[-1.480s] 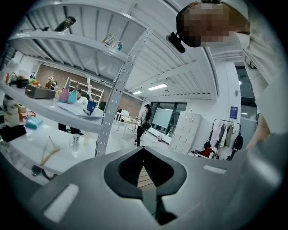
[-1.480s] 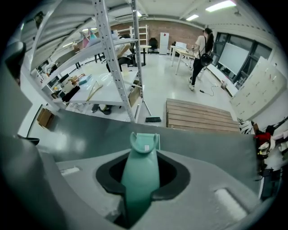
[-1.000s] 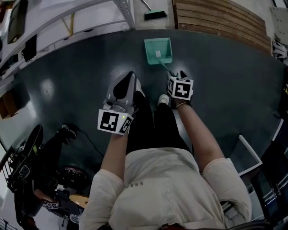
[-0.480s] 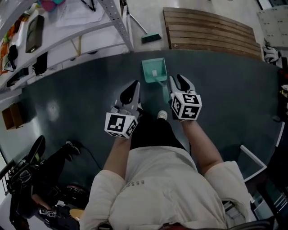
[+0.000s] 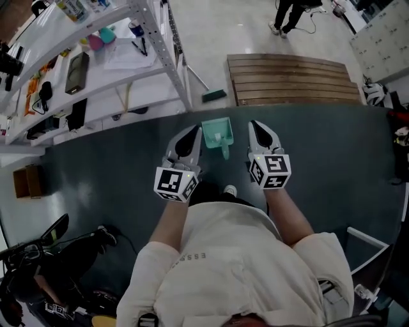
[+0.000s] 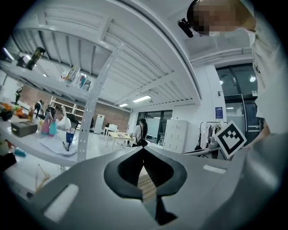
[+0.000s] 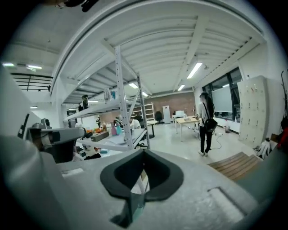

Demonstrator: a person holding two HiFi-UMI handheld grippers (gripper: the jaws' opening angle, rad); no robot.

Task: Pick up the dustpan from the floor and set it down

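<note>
The teal dustpan [image 5: 217,135] lies on the dark floor with its handle towards me, between the two grippers in the head view. My left gripper [image 5: 193,128] is held up to its left, jaws together and empty. My right gripper [image 5: 254,123] hovers to its right, also shut on nothing. Both are well above the floor and apart from the dustpan. In the left gripper view the left gripper [image 6: 144,148] points level into the room. In the right gripper view the right gripper [image 7: 144,150] has its tips meeting, and a sliver of teal shows through the slot below them.
A white metal shelving rack [image 5: 96,64] with small items stands at the left. A brush with a teal head [image 5: 214,96] lies beyond the dustpan, by a wooden slatted platform [image 5: 294,80]. A person [image 5: 291,16] stands far off. A white frame [image 5: 370,246] is at the lower right.
Both grippers have risen from near the floor. The right one has come away from the dustpan's handle. The dustpan has stayed on the floor, and the head view has lifted.
</note>
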